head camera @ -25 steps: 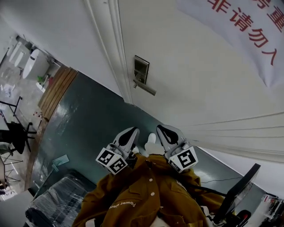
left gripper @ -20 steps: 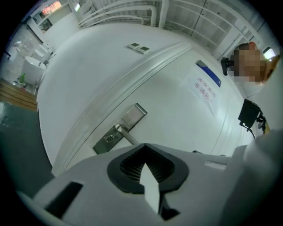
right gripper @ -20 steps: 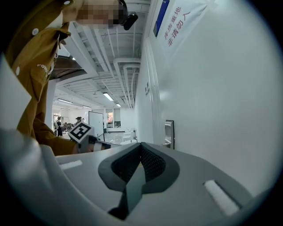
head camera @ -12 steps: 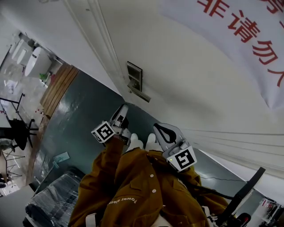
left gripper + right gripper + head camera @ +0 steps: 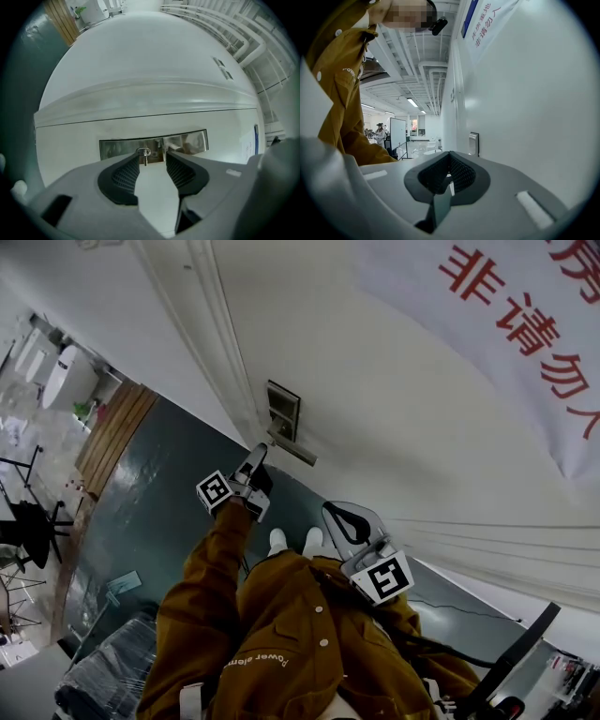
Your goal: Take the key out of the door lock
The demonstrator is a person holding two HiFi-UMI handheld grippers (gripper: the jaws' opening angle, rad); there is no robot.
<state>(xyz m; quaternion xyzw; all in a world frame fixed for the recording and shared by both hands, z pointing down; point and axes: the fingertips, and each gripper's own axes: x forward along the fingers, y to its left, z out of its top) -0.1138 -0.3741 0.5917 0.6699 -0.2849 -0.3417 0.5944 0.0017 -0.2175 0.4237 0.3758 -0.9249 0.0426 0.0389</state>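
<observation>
Since a second ago, my left gripper [image 5: 255, 461] has gone up from beside the right gripper [image 5: 343, 518], low near my body, to the door lock, and the lock plate [image 5: 282, 412] sits now a little more to the left in the head view.

Nearest to the camera is the sleeve of my mustard jacket [image 5: 202, 615], which reaches forward. The right gripper hangs low in front of the jacket, and in its own view its fingers [image 5: 459, 173] are closed together with nothing between them.

Further out, the left gripper [image 5: 153, 157] is just in front of the lock plate [image 5: 187, 143]. Its fingers [image 5: 125, 174] are apart and opening. The key [image 5: 143, 153] is in the lock on this metal plate, with its ring head out, and it shows between the two fingertips, closer to the left one. I cannot tell if that pad touches it; the other pad is clearly apart from it. The lever handle [image 5: 292, 448] sticks out just under the plate in the head view.

Behind is the white door [image 5: 394, 456], and high on it hangs a white banner [image 5: 525, 343] with red characters. Far to the left, the dark green floor [image 5: 141, 493] runs toward a bright room.
</observation>
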